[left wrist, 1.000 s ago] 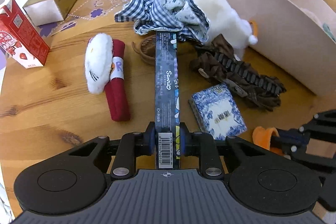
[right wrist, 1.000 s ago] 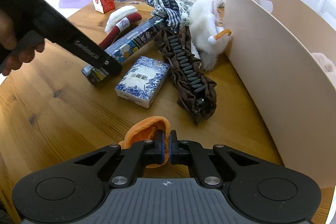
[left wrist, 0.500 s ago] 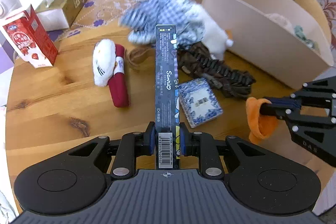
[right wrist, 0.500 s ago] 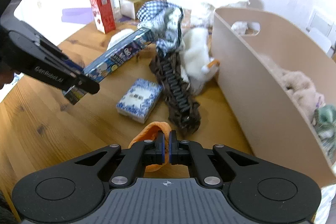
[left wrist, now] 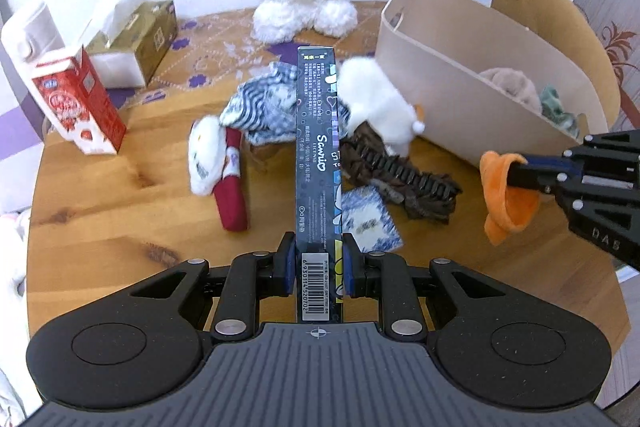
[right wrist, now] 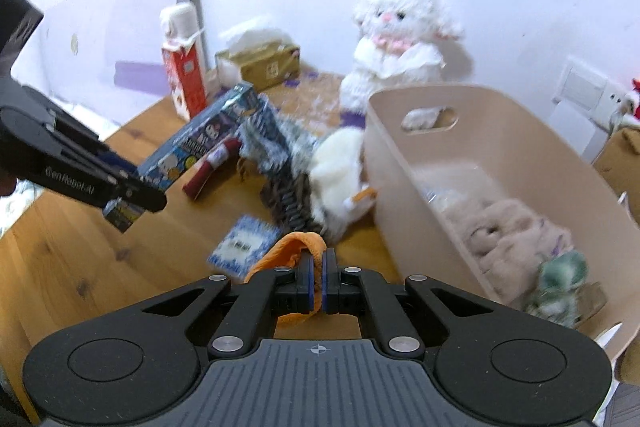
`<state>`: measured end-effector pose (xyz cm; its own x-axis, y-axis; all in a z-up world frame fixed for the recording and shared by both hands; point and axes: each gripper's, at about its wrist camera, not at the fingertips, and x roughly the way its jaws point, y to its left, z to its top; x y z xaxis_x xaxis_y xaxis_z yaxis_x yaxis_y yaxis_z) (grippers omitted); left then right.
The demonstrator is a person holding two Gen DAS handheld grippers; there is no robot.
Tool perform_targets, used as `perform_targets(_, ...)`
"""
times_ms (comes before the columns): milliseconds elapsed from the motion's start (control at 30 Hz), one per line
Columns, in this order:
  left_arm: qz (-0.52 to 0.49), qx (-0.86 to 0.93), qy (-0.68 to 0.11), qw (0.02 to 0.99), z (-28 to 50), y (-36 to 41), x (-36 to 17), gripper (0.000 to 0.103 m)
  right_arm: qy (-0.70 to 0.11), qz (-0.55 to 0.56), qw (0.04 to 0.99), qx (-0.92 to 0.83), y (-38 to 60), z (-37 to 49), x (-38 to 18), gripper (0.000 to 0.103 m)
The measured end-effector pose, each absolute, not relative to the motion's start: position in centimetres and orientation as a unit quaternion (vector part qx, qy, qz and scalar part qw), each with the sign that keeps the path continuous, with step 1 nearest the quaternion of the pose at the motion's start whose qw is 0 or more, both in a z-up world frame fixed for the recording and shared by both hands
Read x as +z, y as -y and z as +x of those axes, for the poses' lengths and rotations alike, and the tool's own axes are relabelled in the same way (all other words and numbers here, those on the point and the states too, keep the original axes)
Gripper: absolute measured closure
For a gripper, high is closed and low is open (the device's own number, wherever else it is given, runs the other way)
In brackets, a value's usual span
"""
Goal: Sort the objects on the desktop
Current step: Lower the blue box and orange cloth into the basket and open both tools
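Black left gripper (left wrist: 318, 265) tilts downward above the table (left wrist: 100, 219), pinching a long dark box (left wrist: 318, 155) at its barcode end — the right gripper (right wrist: 319, 281), beside the bin (right wrist: 404, 195), clamps an orange cloth (right wrist: 296, 245).

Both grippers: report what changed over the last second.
The left gripper lifted the long dark box off the table; the right gripper raised the orange cloth beside the beige bin. Both grips stayed shut; the clutter stayed put.

Both grippers point steeply downward: the left gripper (left wrist: 318, 265) clamped narrowly, the right gripper (right wrist: 319, 281) pinched fully together.
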<state>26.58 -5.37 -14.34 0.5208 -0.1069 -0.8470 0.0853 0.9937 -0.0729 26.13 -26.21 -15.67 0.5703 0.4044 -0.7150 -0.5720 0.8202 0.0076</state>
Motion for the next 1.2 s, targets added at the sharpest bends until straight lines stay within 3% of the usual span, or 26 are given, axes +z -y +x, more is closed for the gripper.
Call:
perform_targets(733,0.052,-0.103,-0.413,0.903,32.1,12.5,-8.5,0.081,-0.287,-0.066,0.929,0.224,32.0,28.3,-10.5,0.100)
perform_targets(1200,0.098,-0.162,-0.400,0.897,36.2,20.3,-8.4,0.081,-0.279,-0.023,0.952,0.124,38.8,30.0,-10.0,0.100)
